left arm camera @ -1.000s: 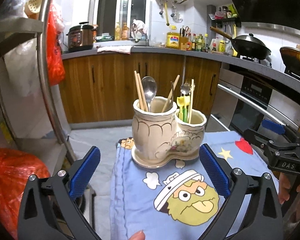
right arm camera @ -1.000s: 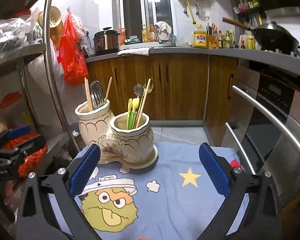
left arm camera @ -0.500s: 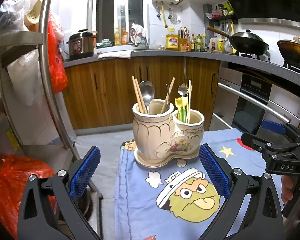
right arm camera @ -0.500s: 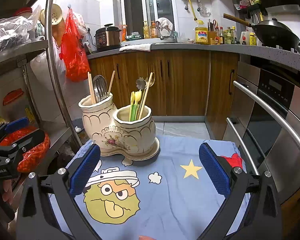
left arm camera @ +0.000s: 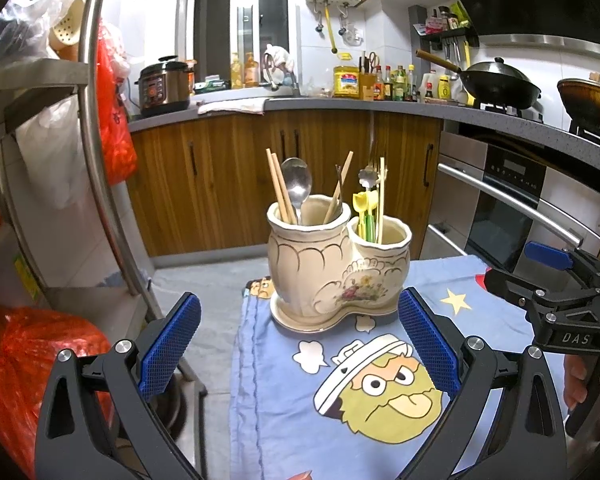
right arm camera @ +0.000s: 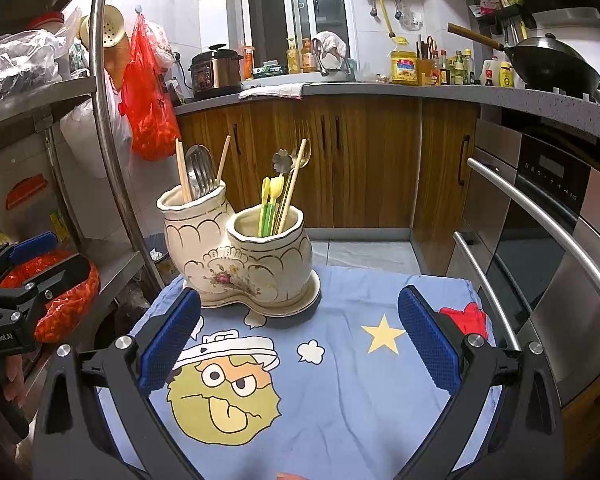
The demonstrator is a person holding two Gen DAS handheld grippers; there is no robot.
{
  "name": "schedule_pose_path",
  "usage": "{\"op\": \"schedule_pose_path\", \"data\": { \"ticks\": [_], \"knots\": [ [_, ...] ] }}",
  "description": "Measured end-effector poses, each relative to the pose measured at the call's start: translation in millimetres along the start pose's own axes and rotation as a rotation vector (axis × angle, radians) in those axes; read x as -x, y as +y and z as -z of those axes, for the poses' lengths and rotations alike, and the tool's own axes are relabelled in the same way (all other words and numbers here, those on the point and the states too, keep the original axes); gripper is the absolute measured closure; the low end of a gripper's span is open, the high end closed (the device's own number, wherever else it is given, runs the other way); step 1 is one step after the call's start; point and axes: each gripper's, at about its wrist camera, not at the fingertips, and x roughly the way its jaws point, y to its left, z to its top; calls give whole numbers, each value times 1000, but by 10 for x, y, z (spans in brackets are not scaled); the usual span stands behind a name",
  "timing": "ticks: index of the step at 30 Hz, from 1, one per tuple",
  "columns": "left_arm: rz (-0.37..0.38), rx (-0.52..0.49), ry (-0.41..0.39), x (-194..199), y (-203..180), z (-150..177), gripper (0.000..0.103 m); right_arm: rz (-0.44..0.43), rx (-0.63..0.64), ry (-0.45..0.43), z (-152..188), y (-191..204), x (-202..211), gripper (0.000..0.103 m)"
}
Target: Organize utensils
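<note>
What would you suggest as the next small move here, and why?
Probably ease the right gripper forward toward the two-cup ceramic holder. Both grippers are open and empty, short of the holder, and its nearer cup holds the yellow-green utensils standing upright, an easy first grasp. The left gripper can wait.

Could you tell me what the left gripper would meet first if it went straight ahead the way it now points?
Probably the ceramic utensil holder: it stands centred between the left gripper's open jaws, on the blue cartoon cloth. Nothing shows in between, though fisheye depth is uncertain.
</note>
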Motion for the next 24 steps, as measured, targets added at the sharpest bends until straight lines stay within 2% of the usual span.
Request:
{"op": "schedule_pose_path", "data": {
  "ticks": [24],
  "knots": [
    [-4, 4, 18, -34, 29, 23, 5, -7, -6, 16, 48, 20, -39, 6]
  ]
}}
